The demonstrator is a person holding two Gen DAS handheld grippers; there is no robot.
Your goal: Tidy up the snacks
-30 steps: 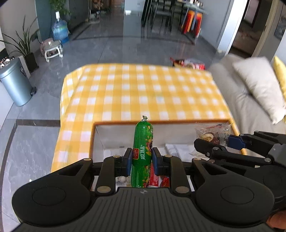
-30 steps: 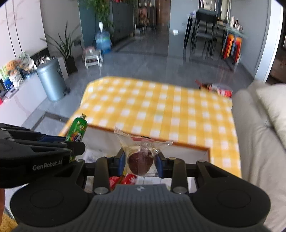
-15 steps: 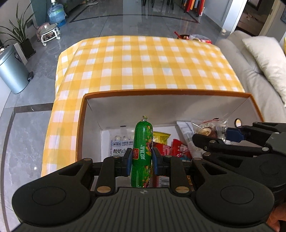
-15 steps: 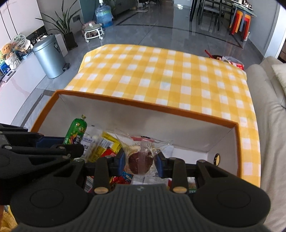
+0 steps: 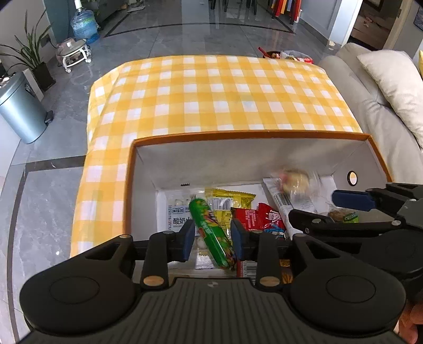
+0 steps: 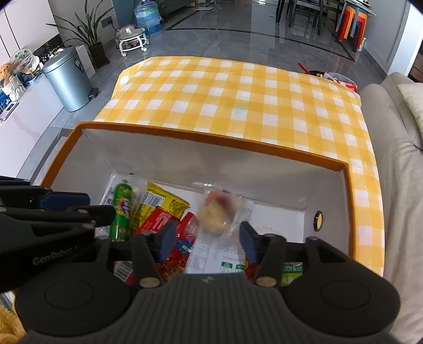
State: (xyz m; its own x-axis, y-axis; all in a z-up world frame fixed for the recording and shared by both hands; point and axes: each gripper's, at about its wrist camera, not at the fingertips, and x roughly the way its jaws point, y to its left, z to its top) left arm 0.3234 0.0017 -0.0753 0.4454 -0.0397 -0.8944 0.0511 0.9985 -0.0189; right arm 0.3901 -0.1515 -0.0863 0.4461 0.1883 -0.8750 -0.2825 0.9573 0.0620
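Over the orange-rimmed box (image 5: 248,135), our left gripper (image 5: 211,236) and right gripper (image 6: 207,239) spread wide; one green sausage (image 5: 211,232) and one clear-wrapped pastry (image 6: 216,213) sit loose between their fingers.

We are in a home, an open living and dining area. Ahead of the jaws lies a table under a yellow checked cloth (image 6: 238,100), with a grey sofa (image 5: 370,111) and pillow (image 5: 396,79) to their right. Far beyond stand dining chairs (image 6: 301,13) and coloured stools (image 6: 354,23); off to the left, a potted plant (image 6: 87,34), a pedal bin (image 6: 68,82) and what may be a water jug (image 5: 84,25).
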